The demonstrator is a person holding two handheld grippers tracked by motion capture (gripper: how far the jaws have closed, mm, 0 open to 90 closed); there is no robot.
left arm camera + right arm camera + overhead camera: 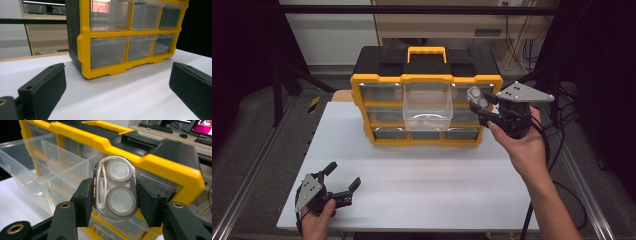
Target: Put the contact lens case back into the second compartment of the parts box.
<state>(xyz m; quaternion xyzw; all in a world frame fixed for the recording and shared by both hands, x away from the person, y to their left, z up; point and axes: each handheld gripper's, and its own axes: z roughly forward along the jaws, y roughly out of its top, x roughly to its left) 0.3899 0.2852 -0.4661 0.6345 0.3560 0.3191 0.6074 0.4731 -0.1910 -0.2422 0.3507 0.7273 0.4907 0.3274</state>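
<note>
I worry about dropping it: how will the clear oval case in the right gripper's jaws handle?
The clear oval case looks like smooth, glossy hard plastic, so probably stiff but slippery. Its curved sides give the pads little flat contact, so it may twist. Likely light.

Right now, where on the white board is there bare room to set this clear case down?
The wide strip between the yellow organizer and the board's near edge is bare. It is crowded under the pulled-out drawer and at the near left corner, by the left hand-held gripper.
</note>
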